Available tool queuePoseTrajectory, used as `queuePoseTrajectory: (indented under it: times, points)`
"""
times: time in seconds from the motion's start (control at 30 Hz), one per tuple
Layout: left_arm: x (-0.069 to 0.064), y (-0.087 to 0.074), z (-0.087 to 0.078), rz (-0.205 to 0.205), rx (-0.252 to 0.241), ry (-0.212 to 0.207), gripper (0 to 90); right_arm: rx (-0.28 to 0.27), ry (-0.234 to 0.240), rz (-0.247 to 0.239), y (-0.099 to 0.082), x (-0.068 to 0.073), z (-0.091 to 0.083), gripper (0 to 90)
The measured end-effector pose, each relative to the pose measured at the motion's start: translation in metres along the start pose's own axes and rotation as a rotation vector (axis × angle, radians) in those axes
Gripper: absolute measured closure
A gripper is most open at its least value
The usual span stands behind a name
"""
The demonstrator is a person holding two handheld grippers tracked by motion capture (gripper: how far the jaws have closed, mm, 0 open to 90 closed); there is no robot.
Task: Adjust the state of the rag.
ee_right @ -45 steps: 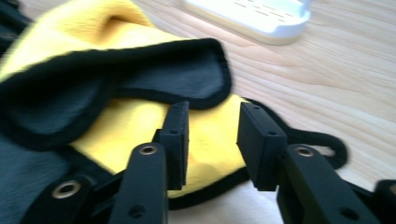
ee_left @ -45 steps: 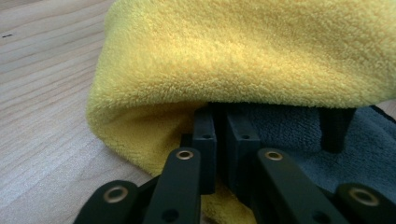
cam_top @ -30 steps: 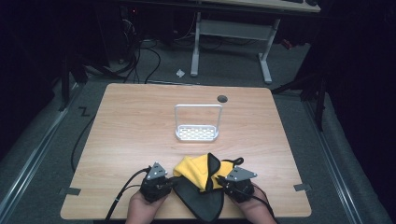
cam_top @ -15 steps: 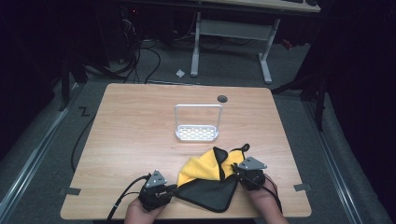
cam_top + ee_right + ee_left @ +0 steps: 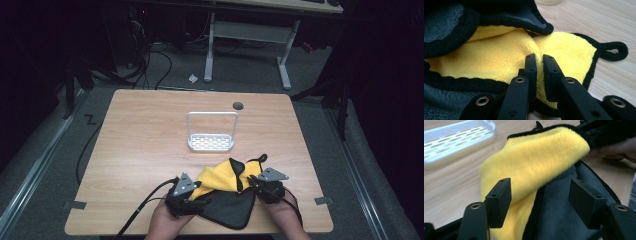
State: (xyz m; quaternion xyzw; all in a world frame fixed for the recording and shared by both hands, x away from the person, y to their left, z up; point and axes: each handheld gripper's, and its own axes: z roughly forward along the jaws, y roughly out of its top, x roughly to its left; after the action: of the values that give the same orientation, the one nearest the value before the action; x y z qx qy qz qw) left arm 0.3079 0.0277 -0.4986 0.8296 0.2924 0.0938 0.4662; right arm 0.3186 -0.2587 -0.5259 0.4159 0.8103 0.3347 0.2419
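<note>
Two grippers low at the near edge of the table (image 5: 150,125), one cloth (image 5: 222,177) between them, yellow on one face, dark grey on the other, black-edged. Left gripper (image 5: 540,202) with jaws wide apart, just opened, nothing pinched: cloth lying below and ahead of the pads, untouched. Right gripper (image 5: 539,65) nearly closed, jaws lately easing a little, yet pinching a fold of yellow pile beside the corner with the black hanging loop (image 5: 612,51). Cloth half folded, yellow flap lifted toward the right side, grey face flat on the wood toward the left; long axis running left to right across the table, roughly from one gripper to the other. White rack (image 5: 211,134) farther out, well apart from the cloth. Judged from this: free near-left edge of the grey face nearest the left gripper, just beyond its open jaws, so likely next grab there, with the right corner held as anchor
</note>
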Motion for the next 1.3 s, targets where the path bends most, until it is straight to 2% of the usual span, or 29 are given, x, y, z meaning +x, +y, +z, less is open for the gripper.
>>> queuePoseTrajectory:
  times: [0.07,0.13,0.17,0.23,0.3,0.37,0.43,0.5,0.57,0.6,0.63,0.7,0.77,0.83,0.87,0.9,0.97,1.0,1.03,1.17,1.3]
  points:
    - [-0.002,0.010,0.012,0.015,0.021,-0.005,33.0,0.000,0.000,-0.003,0.000,0.000,0.000,83.0]
    - [-0.004,0.015,0.025,0.038,0.068,0.029,35.7,-0.001,-0.001,-0.007,0.000,0.001,0.000,83.1]
    - [-0.002,0.016,0.028,0.038,0.086,0.042,43.2,0.000,-0.001,-0.006,0.000,0.001,-0.001,83.1]
    - [0.004,0.017,0.029,0.007,0.103,0.035,71.2,-0.001,0.001,-0.008,-0.001,0.001,-0.001,83.1]
    - [0.013,0.015,0.020,-0.027,0.071,0.047,84.6,-0.001,0.002,-0.010,-0.001,0.001,-0.001,83.1]
    - [0.022,0.013,0.007,-0.063,0.030,0.058,89.9,-0.003,0.003,-0.014,-0.001,0.001,-0.001,83.1]
    - [0.028,0.010,-0.006,-0.085,0.003,0.074,90.0,-0.003,0.004,-0.016,-0.001,0.001,-0.002,83.2]
    - [0.025,0.008,-0.014,-0.078,-0.011,0.047,89.6,-0.005,0.008,-0.012,-0.001,0.000,-0.001,83.2]
    - [0.017,0.009,-0.011,-0.052,0.008,0.008,74.2,-0.001,0.011,-0.005,0.000,0.000,0.000,83.2]
    - [0.011,0.009,-0.006,-0.036,0.014,-0.003,54.6,0.000,0.008,-0.005,0.001,0.000,0.001,83.2]
    - [0.005,0.009,-0.001,-0.015,0.012,-0.009,54.6,0.000,0.008,-0.005,0.001,0.000,0.001,83.2]
    - [-0.006,0.010,0.013,0.035,0.019,0.000,41.1,0.003,0.001,-0.009,0.001,0.001,0.001,83.2]
    - [-0.012,0.011,0.024,0.075,0.047,0.020,32.4,0.001,0.001,-0.009,0.001,0.002,0.001,83.2]
    - [-0.015,0.012,0.036,0.105,0.086,0.045,30.4,0.001,0.004,-0.005,0.000,0.001,0.001,83.2]
    - [-0.014,0.012,0.040,0.113,0.109,0.067,33.4,0.001,0.006,-0.001,0.000,0.001,0.001,83.2]
    - [-0.012,0.013,0.041,0.109,0.113,0.081,47.2,-0.001,0.009,0.001,0.000,0.001,0.001,83.2]
    - [-0.003,0.013,0.038,0.042,0.097,0.056,69.0,-0.002,0.010,-0.001,0.000,0.001,0.000,83.2]
    - [0.001,0.014,0.036,0.023,0.087,0.049,79.9,-0.003,0.012,-0.003,0.000,0.001,0.000,83.2]
    - [0.005,0.013,0.032,-0.004,0.069,0.042,83.6,-0.004,0.013,-0.004,-0.001,0.000,0.000,83.2]
    - [0.024,0.009,0.004,-0.092,-0.001,0.029,85.2,-0.003,0.017,-0.002,-0.002,0.000,-0.001,83.1]
    - [0.052,-0.016,-0.035,-0.184,-0.028,0.068,85.1,-0.002,0.017,-0.002,-0.002,-0.001,-0.001,83.0]
